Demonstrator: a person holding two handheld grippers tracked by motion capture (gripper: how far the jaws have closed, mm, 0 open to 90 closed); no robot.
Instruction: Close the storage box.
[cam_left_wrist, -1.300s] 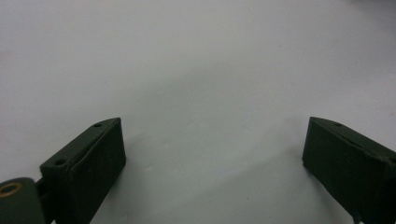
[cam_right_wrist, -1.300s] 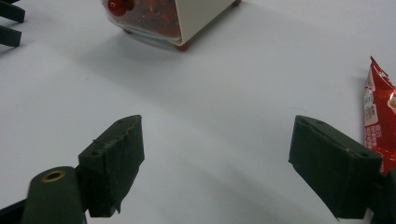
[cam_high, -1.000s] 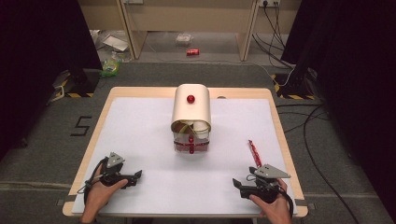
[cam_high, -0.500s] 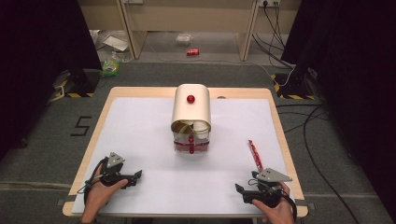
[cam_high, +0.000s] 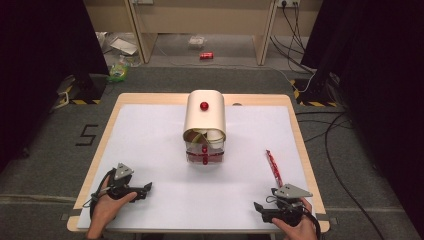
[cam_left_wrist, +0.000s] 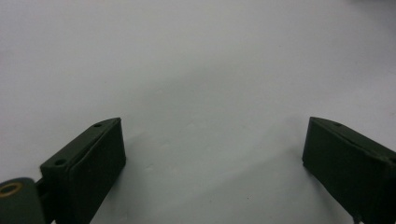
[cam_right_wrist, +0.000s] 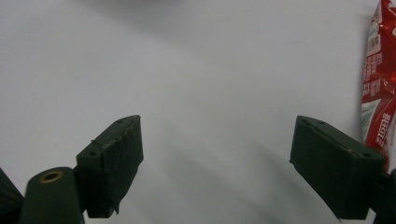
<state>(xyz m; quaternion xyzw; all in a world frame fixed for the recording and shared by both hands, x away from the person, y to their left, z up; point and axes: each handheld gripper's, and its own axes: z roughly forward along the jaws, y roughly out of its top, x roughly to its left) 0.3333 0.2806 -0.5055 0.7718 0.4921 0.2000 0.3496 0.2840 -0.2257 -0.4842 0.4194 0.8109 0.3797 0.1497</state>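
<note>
Near the right edge of the white-topped wooden bench lies a long, thin red foil sachet, flat on the sheet and pointing away from the person. Just behind its near end sit the right tongs, whose jaws stand wide apart and empty; in the right gripper view the sachet runs along just outside the right-hand jaw. Well apart from it, mid-bench, stands a cream rounded bread-bin-like box with a red knob, and a clear container with red clips sits at its open front. Nothing lies between the sachet and the tongs. Since a second ago the right hand has drawn back toward the near edge. The left tongs, gaping and empty, rest low at the near left, held in the left hand.
</note>
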